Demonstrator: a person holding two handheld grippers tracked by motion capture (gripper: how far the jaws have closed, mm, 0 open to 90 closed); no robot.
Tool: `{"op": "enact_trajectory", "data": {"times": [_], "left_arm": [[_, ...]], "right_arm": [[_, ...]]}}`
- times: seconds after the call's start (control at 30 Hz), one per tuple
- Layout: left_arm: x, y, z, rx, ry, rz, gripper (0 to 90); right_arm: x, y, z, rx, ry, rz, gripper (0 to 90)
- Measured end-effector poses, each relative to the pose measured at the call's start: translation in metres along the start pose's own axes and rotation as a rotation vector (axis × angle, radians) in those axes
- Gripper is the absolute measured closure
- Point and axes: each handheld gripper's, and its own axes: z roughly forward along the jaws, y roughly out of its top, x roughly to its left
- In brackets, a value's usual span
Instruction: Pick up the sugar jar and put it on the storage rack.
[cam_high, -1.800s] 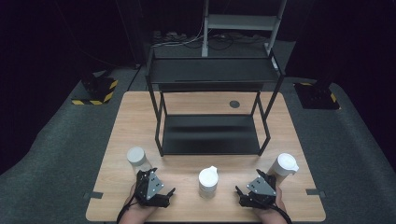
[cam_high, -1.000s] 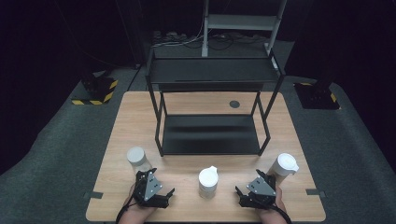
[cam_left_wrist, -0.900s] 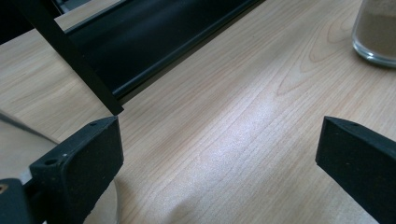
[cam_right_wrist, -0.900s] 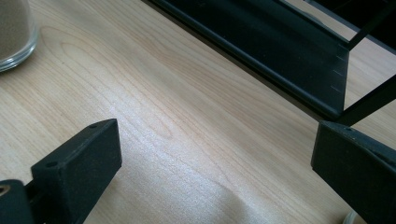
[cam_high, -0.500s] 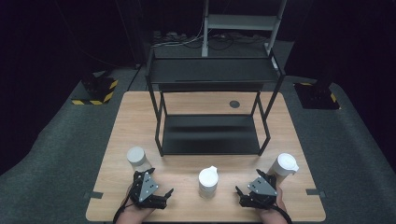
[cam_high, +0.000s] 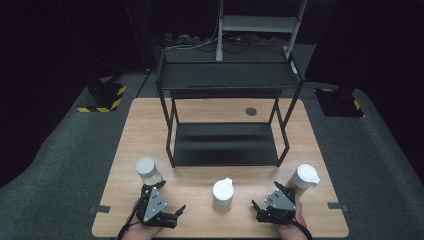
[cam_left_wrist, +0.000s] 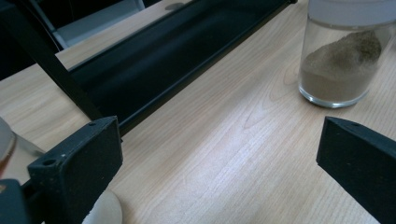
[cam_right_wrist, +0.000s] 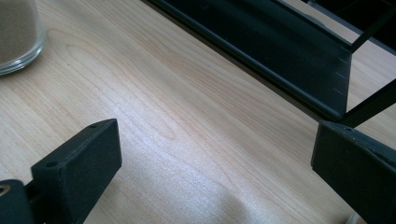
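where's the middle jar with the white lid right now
In the high view the middle jar stands upright near the table's front edge, between the left hand-held gripper and the right hand-held gripper, in front of the black rack.

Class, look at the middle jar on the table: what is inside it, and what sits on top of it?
The middle jar holds brownish powder, heaped higher on one side, filling its lower part. A white lid covers its top, hiding the contents from above.

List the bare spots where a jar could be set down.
Free: the rack's lower shelf and top shelf, and table strips left and right of the rack. Crowded: the front edge, with three jars and the left gripper and right gripper.
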Motion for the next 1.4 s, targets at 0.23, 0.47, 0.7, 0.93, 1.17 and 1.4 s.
{"op": "enact_trajectory", "data": {"times": [0.23,0.47,0.7,0.93,1.17,1.4], "left_arm": [[0.003,0.004,-0.008,-0.034,0.005,-0.003,0.6],[0.008,0.01,-0.021,-0.075,0.025,-0.005,0.6],[0.013,0.011,-0.028,-0.088,0.049,-0.009,0.6],[0.021,0.011,-0.036,-0.094,0.078,-0.018,0.6],[0.031,0.009,-0.046,-0.105,0.112,-0.042,0.5],[0.04,0.007,-0.054,-0.117,0.15,-0.057,0.5]], "right_arm": [[0.0,0.0,0.0,0.002,0.003,-0.005,1.2],[0.0,0.0,0.0,0.003,0.002,-0.001,1.2],[0.0,0.0,0.0,0.003,0.005,-0.004,1.2],[0.0,0.0,0.0,0.002,0.007,-0.003,1.2],[0.0,0.0,0.0,0.002,0.011,-0.006,1.2],[0.0,0.0,0.0,0.001,0.013,-0.006,1.2]]}}
